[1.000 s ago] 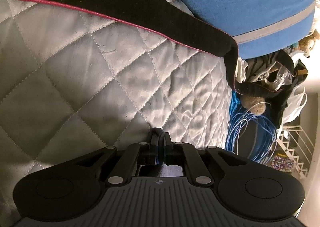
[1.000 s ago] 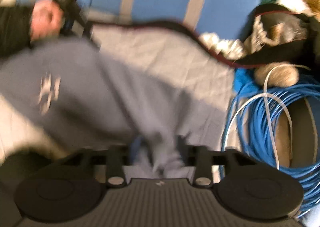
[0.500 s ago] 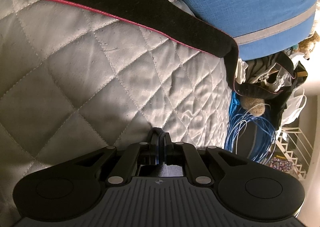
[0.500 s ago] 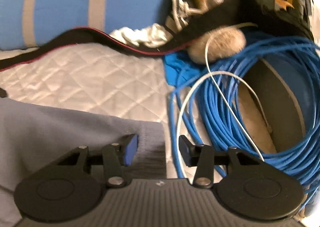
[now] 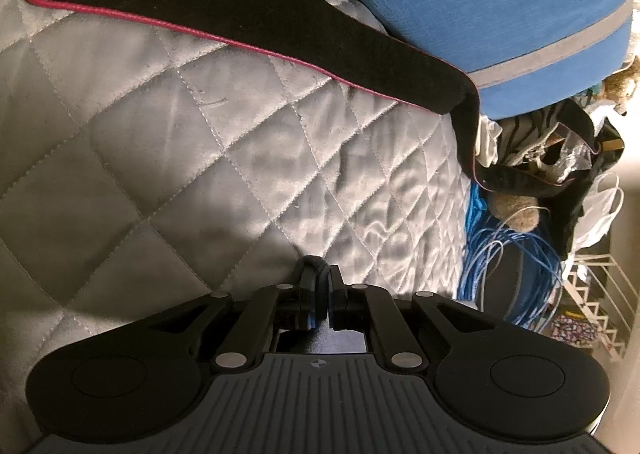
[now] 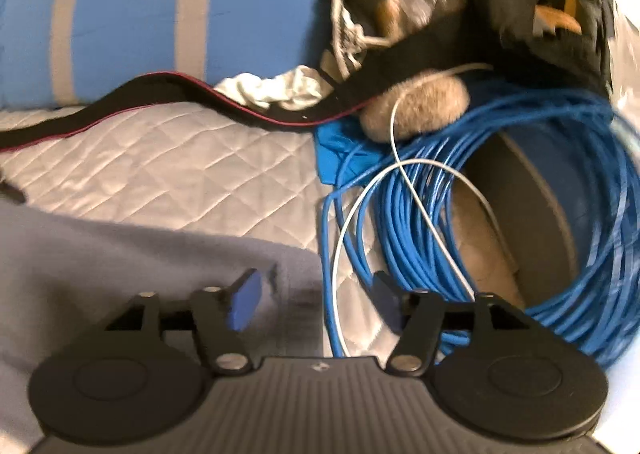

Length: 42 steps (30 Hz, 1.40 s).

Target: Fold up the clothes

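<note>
The left gripper [image 5: 318,296] has its fingers pressed together on a small dark fold of fabric [image 5: 311,264], which pokes up between the tips just above the quilted grey bedspread [image 5: 192,158]; whether this fold belongs to the grey garment cannot be told from this view; a black strip with red piping [image 5: 248,20] runs diagonally across the bedspread toward a blue cushion with grey stripes [image 5: 500,2]. The right gripper [image 6: 314,294] is spread wide, its blue-padded fingers [image 6: 244,300] apart and holding nothing; the left finger hangs over the grey garment [image 6: 132,254], which lies flat on the bedspread at the lower left of the right wrist view, its edge ending between the two fingers; the right finger sits just beside a coil of blue cable [image 6: 520,182], with a white wire [image 6: 360,214] looping across it; beyond the coil lie a tan fuzzy object [image 6: 420,104], a crumpled white cloth [image 6: 280,88] and a dark heap of belongings [image 6: 480,10]; this view is somewhat blurred.
</note>
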Each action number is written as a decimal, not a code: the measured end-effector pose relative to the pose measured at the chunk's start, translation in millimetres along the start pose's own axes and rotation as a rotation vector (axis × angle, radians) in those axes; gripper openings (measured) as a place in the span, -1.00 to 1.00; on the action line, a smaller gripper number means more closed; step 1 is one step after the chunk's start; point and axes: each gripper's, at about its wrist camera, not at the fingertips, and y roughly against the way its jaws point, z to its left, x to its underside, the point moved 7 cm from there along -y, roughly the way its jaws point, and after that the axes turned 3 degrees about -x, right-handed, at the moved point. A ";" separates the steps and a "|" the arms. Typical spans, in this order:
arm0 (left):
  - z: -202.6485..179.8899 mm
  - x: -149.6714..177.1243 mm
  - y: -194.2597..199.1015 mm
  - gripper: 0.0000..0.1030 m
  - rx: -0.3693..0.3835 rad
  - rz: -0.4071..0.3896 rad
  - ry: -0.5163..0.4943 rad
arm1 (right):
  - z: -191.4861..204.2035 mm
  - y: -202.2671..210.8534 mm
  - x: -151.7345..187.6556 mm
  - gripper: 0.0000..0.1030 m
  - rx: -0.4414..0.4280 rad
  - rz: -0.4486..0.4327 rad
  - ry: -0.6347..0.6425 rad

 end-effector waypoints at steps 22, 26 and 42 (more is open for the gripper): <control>-151.6 123.5 209.1 0.16 -0.558 -0.291 -0.648 | 19.4 153.5 0.5 1.00 -0.248 0.079 -0.015; -200.3 141.7 203.0 0.25 -0.610 -0.307 -0.864 | 29.4 158.8 1.7 1.00 -0.270 0.082 -0.022; -203.2 120.0 -34.7 0.22 -0.402 -0.149 -0.849 | 113.2 61.8 77.9 0.87 -0.125 -0.014 0.050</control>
